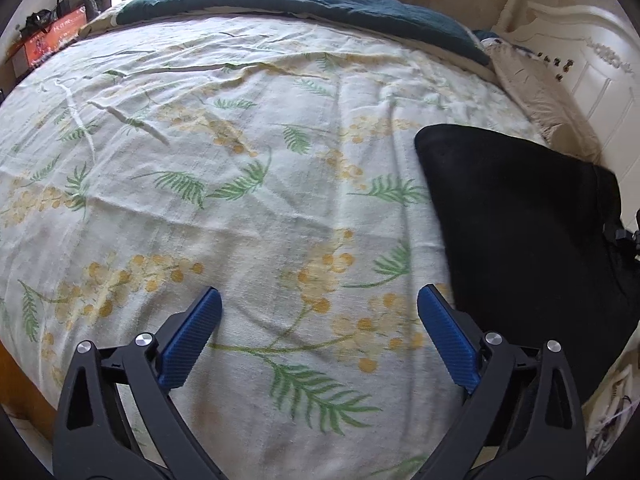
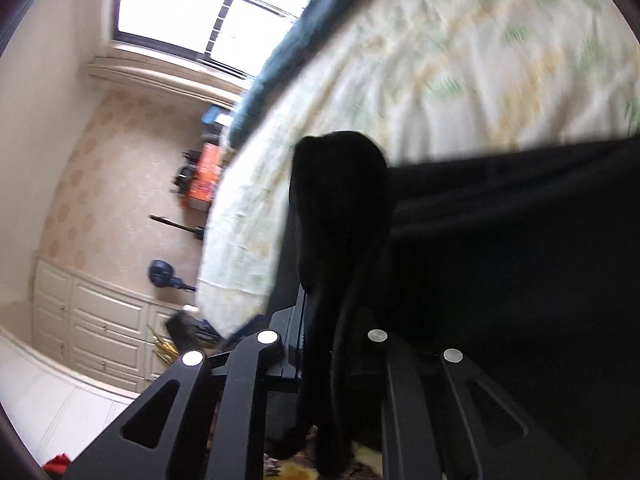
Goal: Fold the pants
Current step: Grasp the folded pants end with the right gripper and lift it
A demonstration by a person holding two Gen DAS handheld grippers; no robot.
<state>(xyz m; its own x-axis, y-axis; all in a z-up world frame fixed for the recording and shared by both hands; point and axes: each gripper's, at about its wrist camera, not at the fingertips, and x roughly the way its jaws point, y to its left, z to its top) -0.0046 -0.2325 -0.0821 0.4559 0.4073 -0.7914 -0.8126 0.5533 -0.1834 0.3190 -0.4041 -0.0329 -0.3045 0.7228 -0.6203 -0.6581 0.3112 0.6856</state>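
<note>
Black fabric pants [image 1: 528,216] lie on right side of floral-sheeted bed [image 1: 240,200]. Left tongs [image 1: 320,316] spread wide over bare sheet, holding nothing. Right tongs [image 2: 336,320] clamped narrow on bunched pants fold [image 2: 340,200].

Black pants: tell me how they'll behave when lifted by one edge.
Probably floppy: the black pants bunch into a soft lump in the shut right gripper. Likely to drag: most of the cloth lies on the bedsheet. Probably light, being thin fabric.
</note>
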